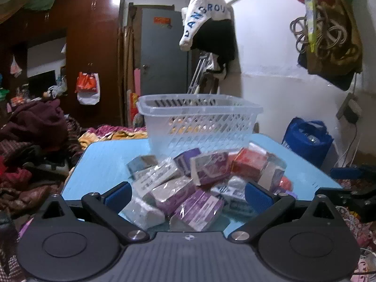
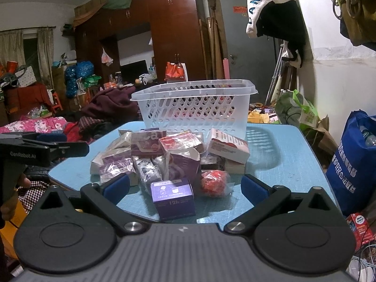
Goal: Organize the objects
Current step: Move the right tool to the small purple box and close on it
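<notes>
Blue pads line our jaws, and both pairs stand wide apart, holding nothing: the left gripper [image 1: 187,193] over crinkly film-wrapped cartons, the right gripper [image 2: 185,189] around one matte purple box [image 2: 173,196] beside a red crumpled packet [image 2: 214,182]. Only the right view shows those two clearly. Behind the pile of boxes [image 1: 206,171], one translucent slotted plastic basket [image 2: 193,108] stands on the pale blue worktop [image 2: 277,155].

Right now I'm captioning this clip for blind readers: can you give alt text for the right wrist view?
An open two-finger right gripper faces a heap of plastic-wrapped purple and red boxes on a light blue table. A small purple carton sits nearest; a translucent slotted plastic basket stands behind the heap.
</notes>
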